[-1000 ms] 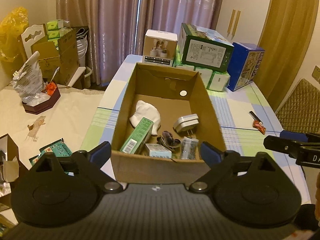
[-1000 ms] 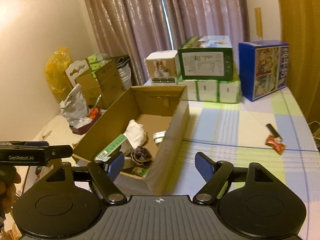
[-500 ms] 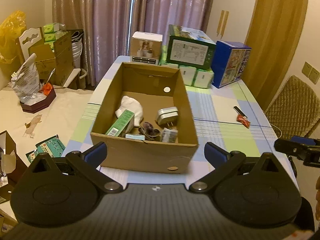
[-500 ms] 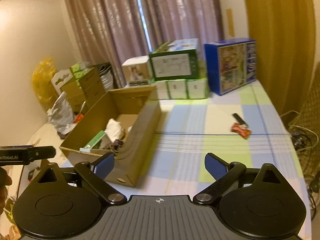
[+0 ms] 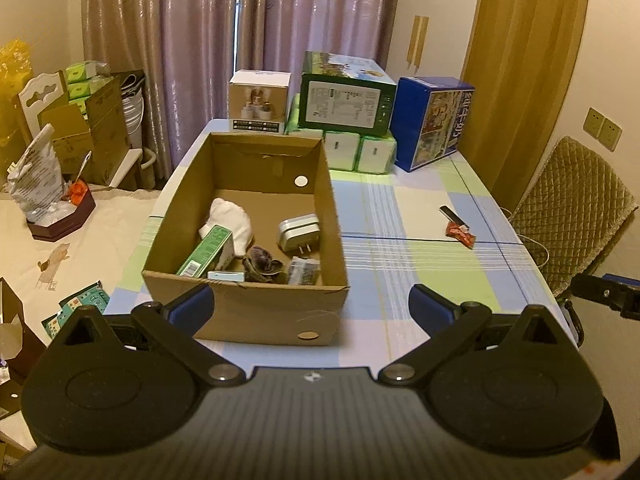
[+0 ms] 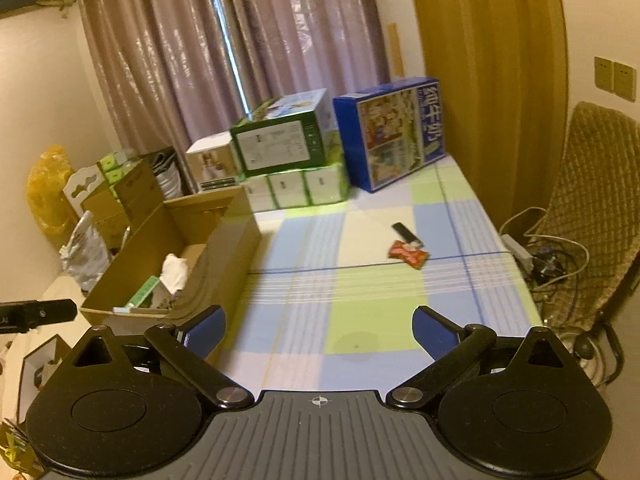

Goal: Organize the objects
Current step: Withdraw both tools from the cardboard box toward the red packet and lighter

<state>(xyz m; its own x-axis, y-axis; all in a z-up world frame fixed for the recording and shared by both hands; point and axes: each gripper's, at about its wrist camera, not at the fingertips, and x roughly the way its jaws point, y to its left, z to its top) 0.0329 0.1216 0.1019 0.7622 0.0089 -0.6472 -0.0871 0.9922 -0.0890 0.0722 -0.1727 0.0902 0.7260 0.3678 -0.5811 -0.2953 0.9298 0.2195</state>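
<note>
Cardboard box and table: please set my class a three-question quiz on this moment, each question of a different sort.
1. True or false: the red packet lies inside the cardboard box.
2. Multiple choice: the right tongs are A) shut on the packet, B) open and empty, C) shut on the box.
3. Fill in: beside the red packet on the table lies a small ____ stick.

Key: 1 false, it lies on the table, apart from the box. 2 B. 3 black.
</note>
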